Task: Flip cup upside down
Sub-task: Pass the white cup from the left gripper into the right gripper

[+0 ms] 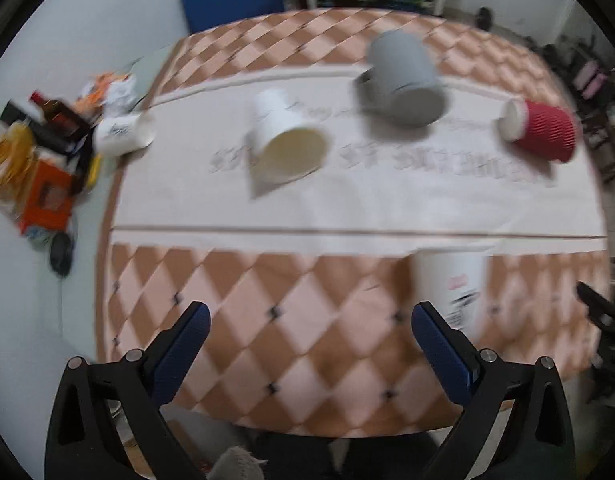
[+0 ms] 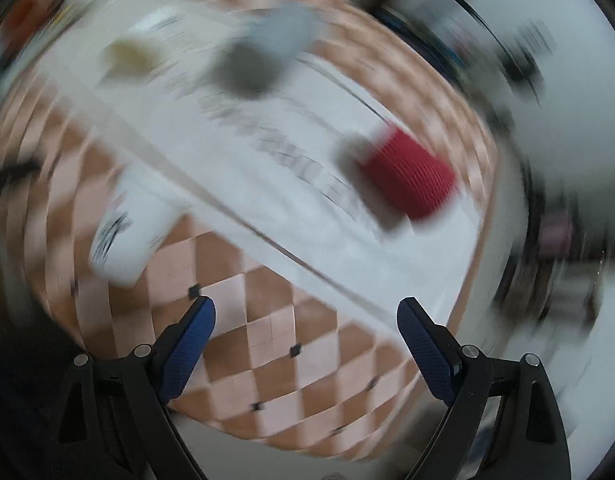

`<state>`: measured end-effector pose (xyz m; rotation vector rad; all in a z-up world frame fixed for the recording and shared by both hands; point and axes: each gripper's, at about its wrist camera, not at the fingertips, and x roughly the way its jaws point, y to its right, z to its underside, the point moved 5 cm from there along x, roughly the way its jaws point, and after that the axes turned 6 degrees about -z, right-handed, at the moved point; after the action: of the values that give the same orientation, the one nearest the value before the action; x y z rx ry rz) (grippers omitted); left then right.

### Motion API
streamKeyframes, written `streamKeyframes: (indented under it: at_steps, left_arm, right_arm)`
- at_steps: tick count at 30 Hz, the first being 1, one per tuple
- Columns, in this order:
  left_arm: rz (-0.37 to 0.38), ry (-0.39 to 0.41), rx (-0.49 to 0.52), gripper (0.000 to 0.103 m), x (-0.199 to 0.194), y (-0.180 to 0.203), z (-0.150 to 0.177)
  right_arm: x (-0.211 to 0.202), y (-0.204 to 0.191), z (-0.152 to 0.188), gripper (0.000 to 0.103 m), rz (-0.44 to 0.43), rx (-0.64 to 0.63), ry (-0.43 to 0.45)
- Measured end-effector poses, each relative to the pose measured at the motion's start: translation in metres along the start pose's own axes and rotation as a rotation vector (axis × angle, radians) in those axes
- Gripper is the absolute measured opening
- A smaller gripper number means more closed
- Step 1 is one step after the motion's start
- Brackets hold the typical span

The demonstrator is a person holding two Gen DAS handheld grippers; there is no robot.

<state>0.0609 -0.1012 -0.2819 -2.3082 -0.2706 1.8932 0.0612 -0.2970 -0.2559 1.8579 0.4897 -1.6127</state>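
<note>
Nearest, the left hand-held gripper and the right hand-held gripper both hang spread wide and hold nothing above the checkered bench. Just beyond stands an upside-down white printed cup. Farther, on the pale centre strip, lie a white paper cup, a grey mug and a red ribbed cup (all three on their sides, well apart).

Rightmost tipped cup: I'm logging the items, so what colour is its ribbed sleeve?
Red, on the ribbed cup; clearest in the left wrist view.
</note>
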Motion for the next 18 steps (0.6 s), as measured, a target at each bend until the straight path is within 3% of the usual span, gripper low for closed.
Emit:
streamKeyframes:
  at_steps: [5, 11, 18]
  left_arm:
    - [-0.037, -0.102, -0.049, 0.103, 0.049, -0.019, 0.030]
    - [0.009, -0.168, -0.076, 0.103, 0.084, -0.020, 0.050]
    - [0.055, -0.187, -0.102, 0.103, 0.100, -0.032, 0.059]
  right_arm:
    - [0.012, -0.074, -0.017, 0.093, 0.204, -0.660, -0.002]
    - [0.043, -0.124, -0.002, 0.088, 0.431, -1.319, 0.003]
    - [0.075, -0.135, 0.009, 0.087, 0.584, -1.813, 0.009]
